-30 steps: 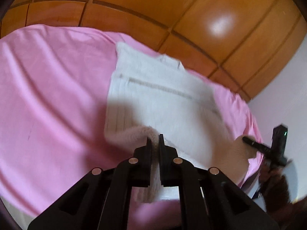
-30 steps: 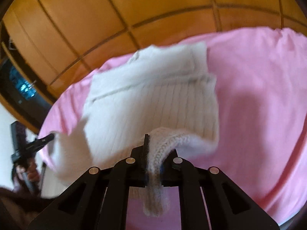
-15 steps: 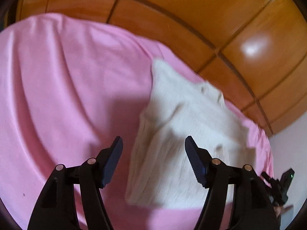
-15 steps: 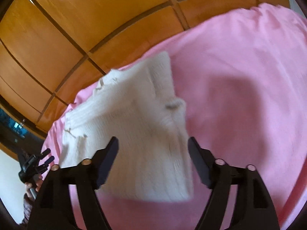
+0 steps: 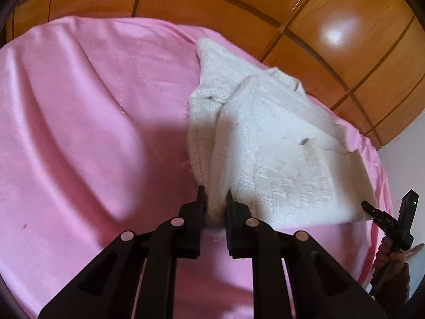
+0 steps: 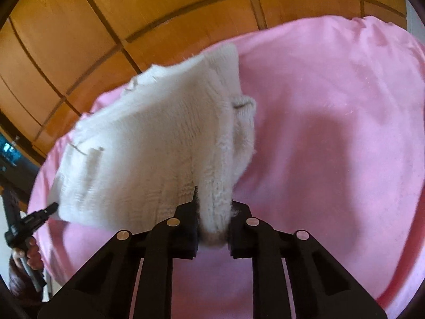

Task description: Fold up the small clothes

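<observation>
A small white knitted garment (image 5: 268,143) lies partly folded on a pink sheet (image 5: 79,133). My left gripper (image 5: 214,202) is shut on its near edge, with knit bunched between the jaws. In the right wrist view the same garment (image 6: 159,143) lifts toward my right gripper (image 6: 212,207), which is shut on a thick roll of its near edge. The other gripper shows at the far corner of the garment in each view, at the right edge of the left wrist view (image 5: 385,220) and at the left edge of the right wrist view (image 6: 32,220).
A wooden panelled wall (image 5: 292,13) stands right behind the bed. The pink sheet (image 6: 332,133) spreads wide to the right of the garment in the right wrist view and to the left of it in the left wrist view. A white wall (image 5: 406,159) is at the far right.
One second ago both grippers held the garment. Half a second ago both were open above it as it lay flat. Now both are shut on its near edge again, and the edge is lifted.
</observation>
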The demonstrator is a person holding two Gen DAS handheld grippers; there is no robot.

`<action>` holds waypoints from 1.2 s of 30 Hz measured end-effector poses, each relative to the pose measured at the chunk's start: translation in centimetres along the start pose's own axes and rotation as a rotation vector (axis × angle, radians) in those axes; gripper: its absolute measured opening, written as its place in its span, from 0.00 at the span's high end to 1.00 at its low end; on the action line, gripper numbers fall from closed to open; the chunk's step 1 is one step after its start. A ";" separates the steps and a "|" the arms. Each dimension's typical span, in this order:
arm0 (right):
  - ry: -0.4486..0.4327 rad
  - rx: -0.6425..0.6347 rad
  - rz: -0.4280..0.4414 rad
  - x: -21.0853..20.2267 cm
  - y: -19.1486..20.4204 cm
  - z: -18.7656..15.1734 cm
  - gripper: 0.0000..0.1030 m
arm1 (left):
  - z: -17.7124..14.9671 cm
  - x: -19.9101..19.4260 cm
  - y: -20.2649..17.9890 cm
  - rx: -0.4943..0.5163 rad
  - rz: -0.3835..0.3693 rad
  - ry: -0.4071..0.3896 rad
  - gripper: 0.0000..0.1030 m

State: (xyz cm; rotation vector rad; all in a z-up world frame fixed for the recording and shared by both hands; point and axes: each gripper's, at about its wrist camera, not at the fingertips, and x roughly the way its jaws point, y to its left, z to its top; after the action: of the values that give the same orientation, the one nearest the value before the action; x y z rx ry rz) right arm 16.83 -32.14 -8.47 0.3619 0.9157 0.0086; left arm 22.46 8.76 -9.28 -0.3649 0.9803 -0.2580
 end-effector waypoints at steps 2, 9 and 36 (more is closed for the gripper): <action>-0.012 -0.009 0.015 -1.9 0.2 -0.6 0.87 | -0.4 -1.3 0.1 0.003 -0.011 -0.004 0.90; 0.087 -0.050 0.023 -5.7 -0.7 -6.1 0.88 | -6.2 -5.2 1.7 -0.019 -0.005 0.054 0.90; -0.005 -0.238 -0.149 -1.9 2.7 -0.9 0.93 | -1.3 -2.1 -2.6 0.246 0.022 -0.043 0.95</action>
State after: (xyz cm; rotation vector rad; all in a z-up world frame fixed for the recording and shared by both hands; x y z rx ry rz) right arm 15.36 -29.66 -6.72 0.0719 0.9238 -0.0202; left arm 20.14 6.97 -7.26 -0.1345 0.8977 -0.3456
